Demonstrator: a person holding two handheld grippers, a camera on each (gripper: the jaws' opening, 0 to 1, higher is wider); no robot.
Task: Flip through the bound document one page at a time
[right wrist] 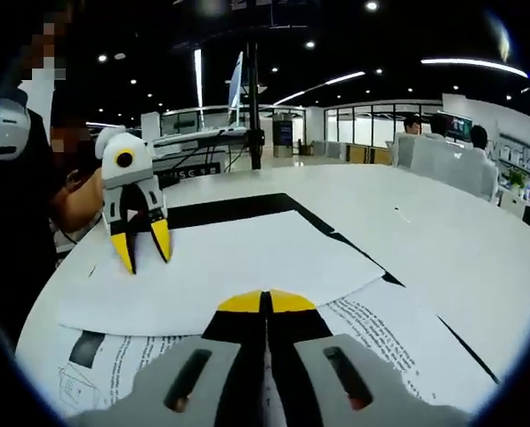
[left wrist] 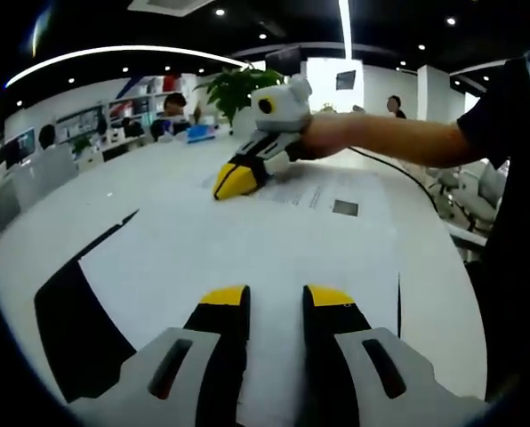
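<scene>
- Yellow-tipped left gripper (left wrist: 276,298) hovers with jaws parted over the document (left wrist: 247,240) on the table (left wrist: 114,187); an outstretched forearm (left wrist: 381,140) angles the right gripper (left wrist: 234,181) down onto the page.
- Right gripper (right wrist: 266,301), jaws clenched together (pinching a page, apparently), sits over printed sheets; left gripper (right wrist: 142,238) stands spread on the document (right wrist: 247,258).

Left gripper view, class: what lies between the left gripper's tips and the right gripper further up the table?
Only a bare white sheet of the bound document lies between the left gripper and the right gripper; nothing rests on that stretch.
</scene>
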